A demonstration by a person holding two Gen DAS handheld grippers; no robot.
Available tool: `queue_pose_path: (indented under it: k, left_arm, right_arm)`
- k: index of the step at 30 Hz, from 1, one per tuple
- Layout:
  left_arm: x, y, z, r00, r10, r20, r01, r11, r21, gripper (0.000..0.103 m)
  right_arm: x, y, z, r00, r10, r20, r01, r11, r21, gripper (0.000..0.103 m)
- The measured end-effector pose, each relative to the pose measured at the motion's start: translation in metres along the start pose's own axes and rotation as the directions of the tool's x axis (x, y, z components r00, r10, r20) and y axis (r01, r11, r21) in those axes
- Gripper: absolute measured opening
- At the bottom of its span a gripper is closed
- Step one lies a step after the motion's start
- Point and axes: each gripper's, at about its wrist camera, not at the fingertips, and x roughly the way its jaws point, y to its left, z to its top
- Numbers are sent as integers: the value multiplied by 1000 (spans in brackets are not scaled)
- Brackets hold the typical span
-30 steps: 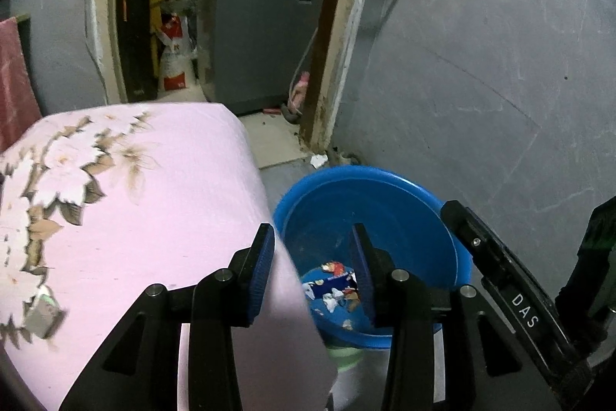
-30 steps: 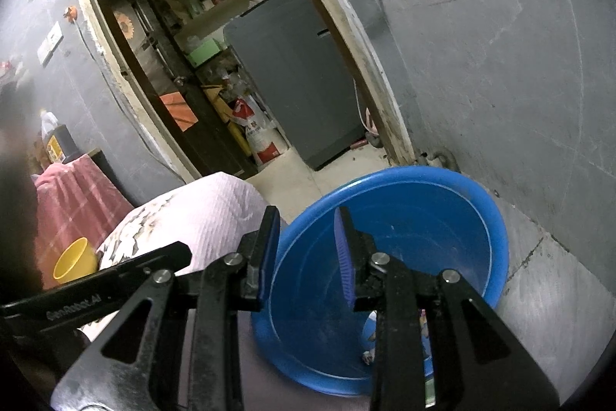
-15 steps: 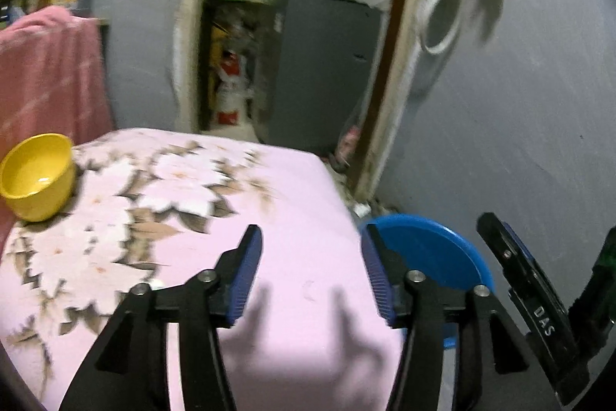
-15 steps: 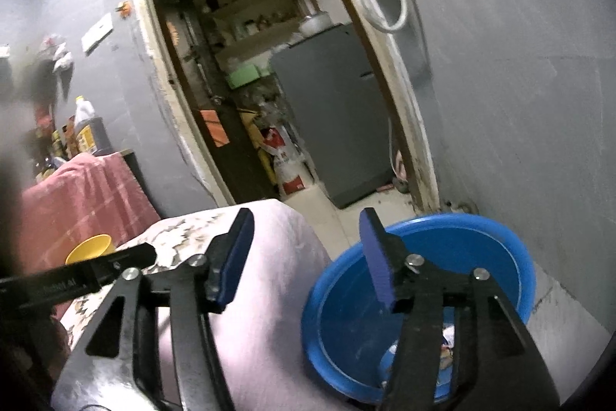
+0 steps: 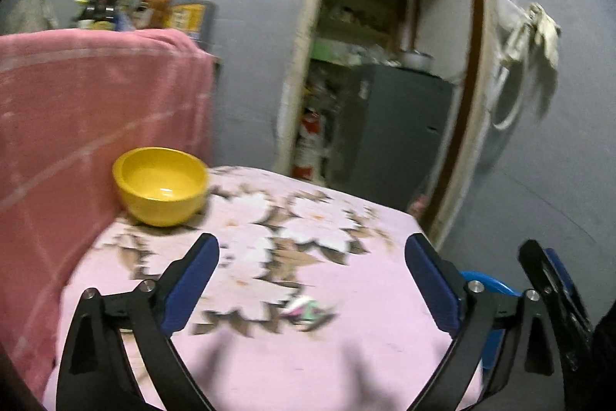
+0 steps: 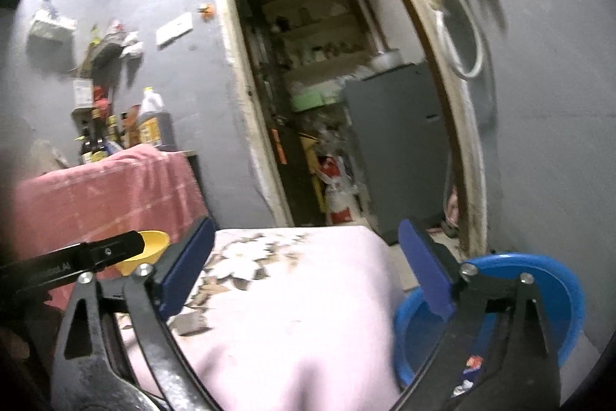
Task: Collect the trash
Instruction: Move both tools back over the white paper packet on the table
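A small crumpled pink and green wrapper (image 5: 306,309) lies on the pink flowered cloth (image 5: 308,353) of the table. My left gripper (image 5: 312,284) is open and empty, hovering just above the wrapper with it between the fingers. My right gripper (image 6: 304,272) is open and empty over the table's right part. A blue basin (image 6: 566,299) with scraps of trash inside stands on the floor right of the table; its rim shows in the left wrist view (image 5: 485,282). A grey scrap (image 6: 190,324) lies on the cloth near my right gripper's left finger.
A yellow bowl (image 5: 161,183) stands at the table's far left, against a pink towel-covered stand (image 5: 96,110) with bottles (image 5: 192,10) on top. An open doorway (image 6: 327,122) with a grey cabinet (image 6: 396,149) lies behind. A grey wall (image 6: 546,141) is on the right.
Both grippers rose from over the blue basin, swung left over the table and opened wide. The wrapper and the yellow bowl came into view.
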Motion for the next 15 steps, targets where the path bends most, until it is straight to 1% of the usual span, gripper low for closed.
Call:
queue_pose_path:
  k: [5,9,13,15]
  left_arm:
    - [-18,31,-5,996,77,40,-77,997,-9,97]
    - [-29,52,-11,990,123,65,-123,992,1,97]
    - [-37,69,-20,985,153,74,-153,988,2,97]
    - [-39,79,-22,985,154,72,-152,988,-32,97]
  right_arm:
    - [-2,31,-5,998,55,29,-53,997,-64,103]
    - [1,52,-11,996,86,23,-83,991,-106,103]
    - [5,68,-16,994,106,12,-103,984,-146,103]
    - [8,77,-19,994,113,3,-110,978,-177,103]
